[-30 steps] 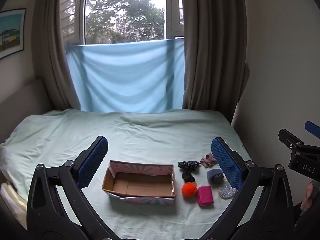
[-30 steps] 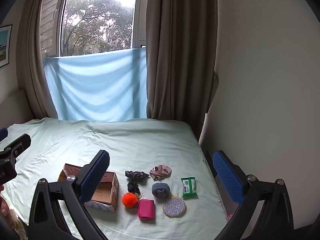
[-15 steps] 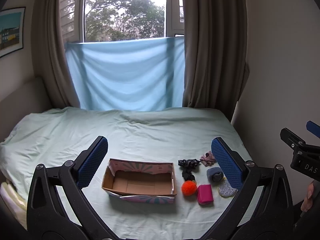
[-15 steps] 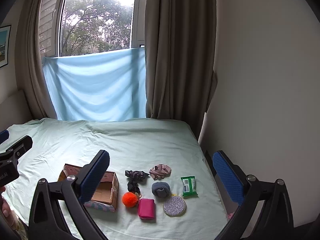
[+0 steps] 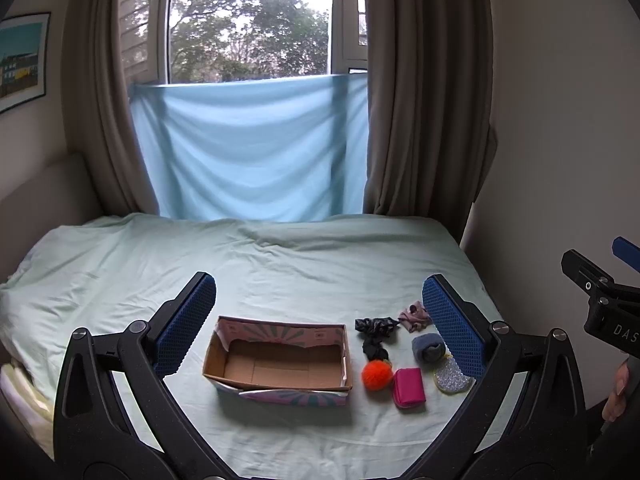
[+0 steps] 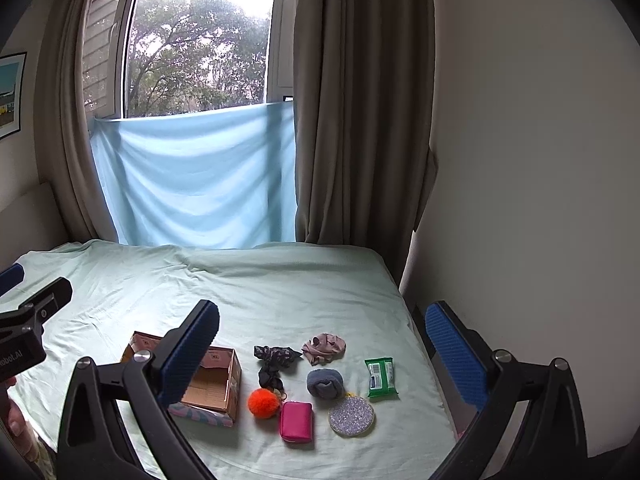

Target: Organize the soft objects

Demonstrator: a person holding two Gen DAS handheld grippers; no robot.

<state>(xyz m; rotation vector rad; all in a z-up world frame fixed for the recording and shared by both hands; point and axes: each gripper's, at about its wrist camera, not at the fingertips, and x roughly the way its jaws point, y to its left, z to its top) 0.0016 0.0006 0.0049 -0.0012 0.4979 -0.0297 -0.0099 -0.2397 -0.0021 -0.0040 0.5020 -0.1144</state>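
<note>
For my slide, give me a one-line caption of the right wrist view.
Open right tool above a bed: orange pompom, pink pouch, empty cardboard box.

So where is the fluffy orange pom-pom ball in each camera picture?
Left wrist view: the fluffy orange pom-pom ball lies right of centre, low down, on the pale green bedsheet.
Right wrist view: the pom-pom lies left of centre, low down.
Shared landmark: in both views it sits between the open cardboard box and the bright pink zip pouch.
</note>
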